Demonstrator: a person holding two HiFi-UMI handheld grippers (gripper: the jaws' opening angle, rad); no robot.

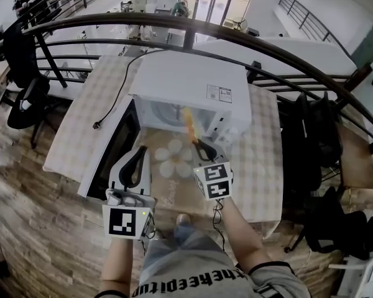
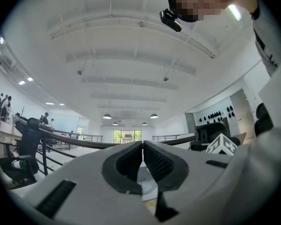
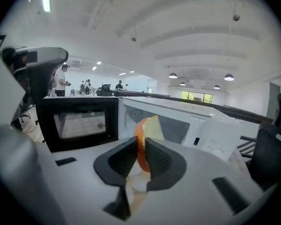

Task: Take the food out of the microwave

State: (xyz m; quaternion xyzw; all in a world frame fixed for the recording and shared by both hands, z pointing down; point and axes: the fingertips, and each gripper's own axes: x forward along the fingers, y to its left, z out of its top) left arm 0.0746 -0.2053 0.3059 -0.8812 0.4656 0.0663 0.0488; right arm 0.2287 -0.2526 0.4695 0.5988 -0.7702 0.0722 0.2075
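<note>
The white microwave (image 1: 193,82) stands on a checked tablecloth, its black door (image 1: 115,148) swung open to the left. My right gripper (image 1: 196,143) is shut on a thin orange-and-yellow food piece (image 1: 188,121), held on edge just in front of the oven's opening. In the right gripper view the food piece (image 3: 146,132) sticks up between the pads, with the door (image 3: 79,123) to the left and the oven body (image 3: 187,125) behind. My left gripper (image 1: 137,157) hovers by the door's edge; its jaws (image 2: 143,149) are shut with nothing in them.
A flower-print mat (image 1: 174,163) lies in front of the microwave. Its power cord (image 1: 112,104) trails off the table's left side. A dark railing (image 1: 193,27) runs behind the table. Office chairs (image 1: 25,92) stand left, black chairs (image 1: 317,135) right.
</note>
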